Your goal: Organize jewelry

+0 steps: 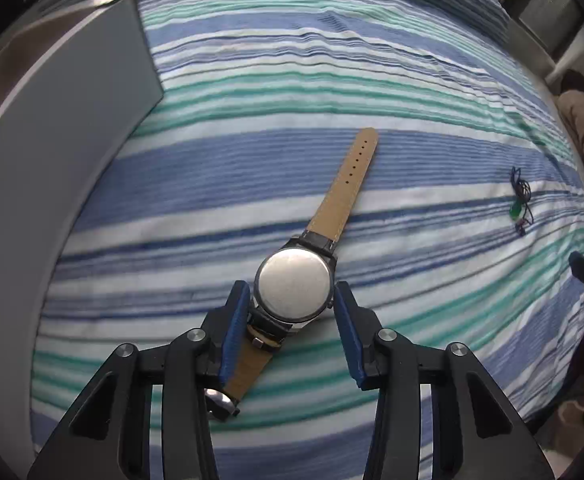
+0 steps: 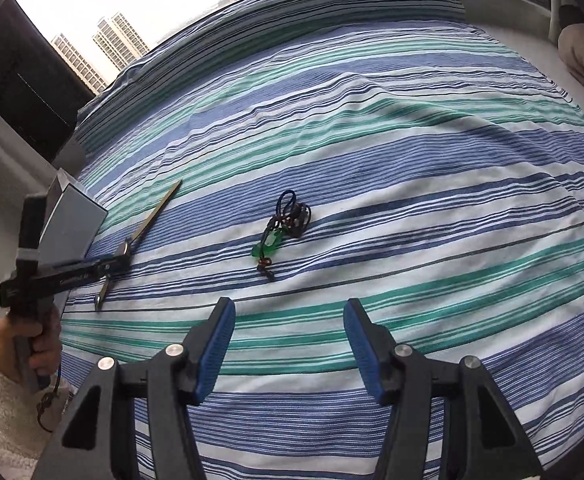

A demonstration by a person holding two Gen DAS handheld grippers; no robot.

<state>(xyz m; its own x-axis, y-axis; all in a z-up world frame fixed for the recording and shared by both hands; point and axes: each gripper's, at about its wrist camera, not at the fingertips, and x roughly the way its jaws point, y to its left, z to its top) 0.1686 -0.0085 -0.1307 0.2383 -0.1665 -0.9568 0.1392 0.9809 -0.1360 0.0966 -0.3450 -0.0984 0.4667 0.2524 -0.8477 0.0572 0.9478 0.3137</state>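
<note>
1. Watch (image 1: 293, 284) is lying face-down on the striped bedsheet (image 1: 411, 92), steel caseback up, tan strap (image 1: 345, 188) running out flat beyond the case, buckle end trailing back under the left gripper (image 1: 292, 306).
2. Left gripper is straddling the watch case: left pad looks to be touching the case edge, right pad (image 1: 345, 312) sitting just off it by a thin gap. Jaws narrowed to about case width, not clamping yet as far as I can tell.
3. Grey box (image 1: 64, 128) is sitting left of the watch, near; likely the drop-off, but I can't see inside it.
4. Corded necklace with green pendant (image 2: 284, 226) is lying in a loose bundle well right of the watch, ahead of the right gripper (image 2: 288, 340).
5. Right gripper is hovering half-open, nothing between the pads.
6. Handling, my read: watch case is rigid, fairly dense, polished metal, so slippery on the back. Gripping across the case sides is the right hold; strap is floppy and will be dangling once lifted.
7. Necklace is light, limp, tangle-prone. Pinching the cord bundle beats the pendant, which looks smooth and possibly brittle.
</note>
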